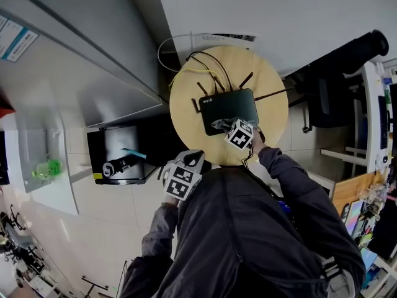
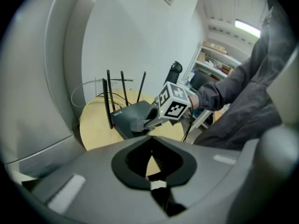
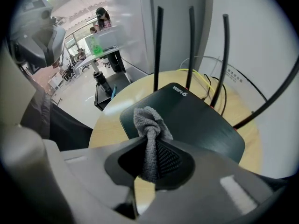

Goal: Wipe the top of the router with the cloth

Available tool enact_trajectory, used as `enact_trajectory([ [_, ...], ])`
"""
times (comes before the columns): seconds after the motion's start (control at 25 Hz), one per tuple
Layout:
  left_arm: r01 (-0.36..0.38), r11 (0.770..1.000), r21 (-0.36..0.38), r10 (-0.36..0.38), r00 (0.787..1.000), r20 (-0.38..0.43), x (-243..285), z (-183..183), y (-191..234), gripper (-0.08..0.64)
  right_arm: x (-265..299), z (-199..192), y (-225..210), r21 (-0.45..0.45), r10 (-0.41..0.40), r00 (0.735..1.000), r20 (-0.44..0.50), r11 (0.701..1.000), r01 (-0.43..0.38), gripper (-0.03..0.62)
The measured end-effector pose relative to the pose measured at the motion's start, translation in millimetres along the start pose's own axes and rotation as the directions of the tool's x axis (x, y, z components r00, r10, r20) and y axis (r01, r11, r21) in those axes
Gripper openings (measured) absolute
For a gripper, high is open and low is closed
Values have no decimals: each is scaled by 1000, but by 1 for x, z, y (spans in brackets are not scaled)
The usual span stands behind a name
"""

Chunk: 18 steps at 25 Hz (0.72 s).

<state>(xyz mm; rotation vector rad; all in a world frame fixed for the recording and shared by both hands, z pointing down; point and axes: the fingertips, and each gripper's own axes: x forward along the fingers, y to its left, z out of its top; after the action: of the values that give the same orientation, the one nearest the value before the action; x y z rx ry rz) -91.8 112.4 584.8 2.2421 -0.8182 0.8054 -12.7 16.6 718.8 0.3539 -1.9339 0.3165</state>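
My right gripper (image 3: 149,146) clamps the bunched cloth (image 3: 148,121) onto the router (image 3: 191,120) top for wiping; my left gripper (image 2: 152,160) idles, closed.

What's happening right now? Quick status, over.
Right tool shut on grey cloth, at the router top's near edge. Left tool shut, empty, short of the table. Antennas upright along far side.

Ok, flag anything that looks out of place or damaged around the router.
Nothing stands out. The router lies flat on the round table, with its antennas raised and its cables looped behind it. The cloth, bunched in the right gripper, sits at the router's near corner.
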Motion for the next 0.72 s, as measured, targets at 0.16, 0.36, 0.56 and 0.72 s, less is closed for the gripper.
enact_trajectory([
  [0.16, 3, 1000, 24, -3, 1000, -7, 13, 5, -8, 0, -13, -26, -22, 51, -19, 1000, 3, 999, 19, 37],
  [0.36, 34, 999, 32, -34, 999, -30, 27, 18, -25, 0, -28, -61, -49, 121, -47, 999, -2, 992, 47, 37],
  [0.56, 19, 999, 46, -18, 1000, -17, 38, 30, -26, 0, -40, -100, -73, 210, -77, 997, -12, 975, 78, 37],
  [0.72, 23, 998, 55, -21, 999, -34, 41, 28, -30, 0, -45, -112, -82, 253, -98, 995, 1, 963, 94, 37],
])
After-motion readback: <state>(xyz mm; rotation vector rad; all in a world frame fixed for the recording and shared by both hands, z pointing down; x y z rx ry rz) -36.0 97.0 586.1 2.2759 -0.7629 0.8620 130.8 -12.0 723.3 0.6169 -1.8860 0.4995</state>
